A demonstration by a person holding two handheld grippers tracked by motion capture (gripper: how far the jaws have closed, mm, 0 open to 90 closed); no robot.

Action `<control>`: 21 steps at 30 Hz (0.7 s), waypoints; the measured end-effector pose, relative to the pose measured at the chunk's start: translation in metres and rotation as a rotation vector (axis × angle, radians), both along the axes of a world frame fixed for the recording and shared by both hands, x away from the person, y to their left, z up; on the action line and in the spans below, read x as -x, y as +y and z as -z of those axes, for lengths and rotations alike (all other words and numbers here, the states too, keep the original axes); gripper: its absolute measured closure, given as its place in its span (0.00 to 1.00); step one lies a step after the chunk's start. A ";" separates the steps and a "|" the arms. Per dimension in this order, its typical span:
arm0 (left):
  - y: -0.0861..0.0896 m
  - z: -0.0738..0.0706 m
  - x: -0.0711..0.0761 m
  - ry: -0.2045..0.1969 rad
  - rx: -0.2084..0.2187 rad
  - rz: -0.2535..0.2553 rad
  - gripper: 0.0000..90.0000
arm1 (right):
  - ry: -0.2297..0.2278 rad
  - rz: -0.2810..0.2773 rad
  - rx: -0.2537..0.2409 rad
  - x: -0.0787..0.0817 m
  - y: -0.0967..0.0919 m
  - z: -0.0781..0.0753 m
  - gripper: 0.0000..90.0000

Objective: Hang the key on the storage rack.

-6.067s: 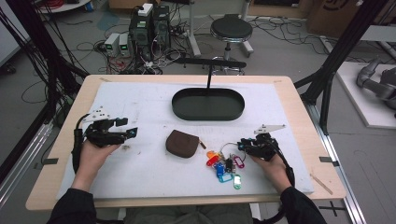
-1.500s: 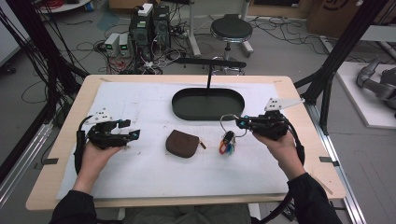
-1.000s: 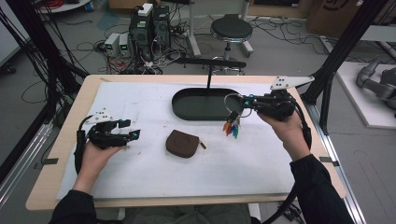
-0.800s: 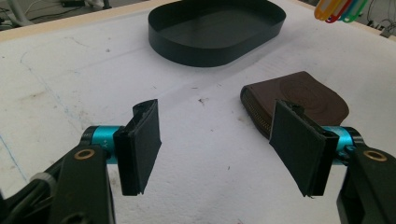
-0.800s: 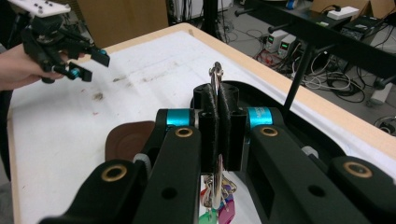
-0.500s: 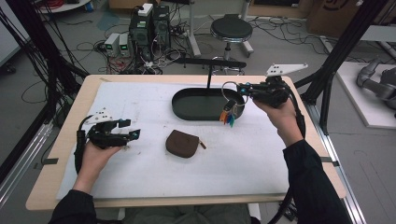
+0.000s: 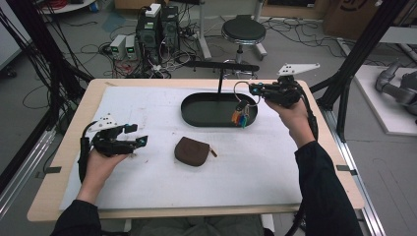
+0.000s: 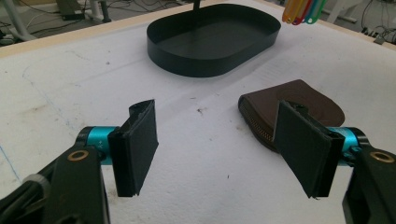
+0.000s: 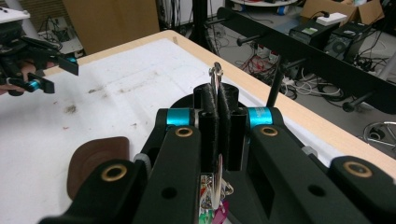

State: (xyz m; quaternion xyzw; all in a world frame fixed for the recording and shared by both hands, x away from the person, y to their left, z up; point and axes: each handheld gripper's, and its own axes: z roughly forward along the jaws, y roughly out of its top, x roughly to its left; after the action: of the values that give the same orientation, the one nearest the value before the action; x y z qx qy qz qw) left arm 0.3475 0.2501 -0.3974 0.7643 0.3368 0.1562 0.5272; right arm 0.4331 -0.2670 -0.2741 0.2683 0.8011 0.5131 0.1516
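Key ring pinched betw. closed right gripper fingers, coloured tags dangling over black tray.

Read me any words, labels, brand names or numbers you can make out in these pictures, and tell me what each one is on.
No text can be read.
Cardboard box on the floor, high view: dark printing, cut off at the frame's edge and too blurred to read.
Key tags hanging from the right gripper: too small to tell whether they carry writing.
Brown pouch, black tray, left gripper: no markings show.
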 end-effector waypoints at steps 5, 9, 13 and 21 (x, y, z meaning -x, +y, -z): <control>0.000 0.000 0.001 -0.003 0.005 -0.005 0.34 | 0.002 0.006 0.000 -0.009 -0.002 0.004 0.98; -0.001 0.000 0.001 -0.005 0.000 -0.001 0.34 | 0.002 0.016 -0.001 -0.016 -0.002 0.008 0.98; -0.001 0.000 0.002 -0.005 0.002 -0.002 0.34 | 0.005 0.018 -0.003 -0.022 -0.003 0.011 0.98; 0.000 0.001 0.003 -0.013 0.003 -0.003 0.34 | 0.006 0.025 -0.004 -0.032 -0.005 0.017 0.98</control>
State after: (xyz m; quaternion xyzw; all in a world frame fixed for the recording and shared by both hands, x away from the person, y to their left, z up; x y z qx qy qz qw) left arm 0.3444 0.2504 -0.3987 0.7619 0.3348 0.1616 0.5303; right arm 0.4646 -0.2721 -0.2914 0.2803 0.7971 0.5118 0.1552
